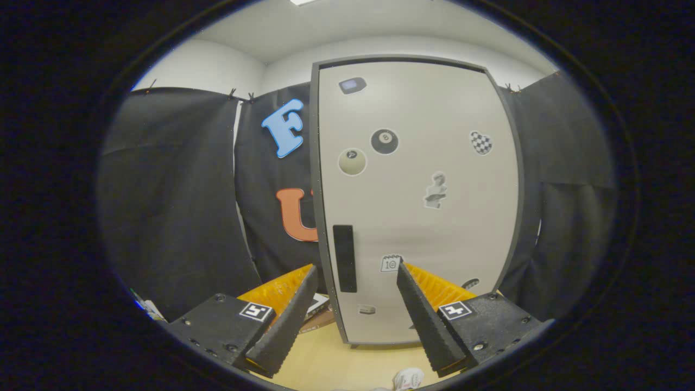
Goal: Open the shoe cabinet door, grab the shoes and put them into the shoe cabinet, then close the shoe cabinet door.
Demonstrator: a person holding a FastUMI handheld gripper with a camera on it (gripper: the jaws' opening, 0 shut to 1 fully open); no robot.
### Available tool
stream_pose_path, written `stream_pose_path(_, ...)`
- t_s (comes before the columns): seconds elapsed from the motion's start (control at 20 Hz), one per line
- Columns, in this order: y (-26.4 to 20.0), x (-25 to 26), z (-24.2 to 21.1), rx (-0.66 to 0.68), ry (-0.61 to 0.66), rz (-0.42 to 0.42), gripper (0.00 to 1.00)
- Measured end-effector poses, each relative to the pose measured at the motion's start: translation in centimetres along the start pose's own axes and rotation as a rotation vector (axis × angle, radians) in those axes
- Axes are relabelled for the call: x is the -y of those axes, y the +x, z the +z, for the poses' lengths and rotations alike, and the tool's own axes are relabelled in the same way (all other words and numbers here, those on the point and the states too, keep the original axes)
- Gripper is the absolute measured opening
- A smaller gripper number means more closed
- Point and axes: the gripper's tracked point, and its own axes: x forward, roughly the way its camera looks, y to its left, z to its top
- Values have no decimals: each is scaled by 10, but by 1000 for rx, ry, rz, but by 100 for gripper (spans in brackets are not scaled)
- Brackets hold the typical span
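Two fingers of the gripper (355,271) stand spread and empty before the closed shoe cabinet door (418,201), a stiff, smooth, likely light panel best taken at the black handle (345,258) by its left edge.

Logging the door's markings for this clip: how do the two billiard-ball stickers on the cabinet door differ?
The black ball sticker is dark with a white centre spot; the cream ball sticker is pale with a dark spot. The black one sits higher and further from the door's black handle edge; the cream one lower, nearer it. Both are round, similar in size, flat on the closed door. The gripper hangs open, jaws apart before the door.
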Motion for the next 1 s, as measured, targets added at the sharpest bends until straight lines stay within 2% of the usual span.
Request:
stream_pose_path(0.2, 62, -3, -8, -35, -1, -39, 94)
stream_pose_path(0.4, 99, 1, -22, -87, 14, -66, 86)
stream_pose_path(0.5, 108, 1, -26, -95, 10, -64, 80)
stream_pose_path(0.65, 115, 0, -31, -112, 19, -65, 61)
stream_pose_path(0.75, 119, 1, -32, -105, 20, -82, 52)
stream_pose_path(0.9, 117, 0, -36, -96, -18, -97, 42)
stream_pose_path(1.0, 116, 2, -35, -93, -43, -105, 40)
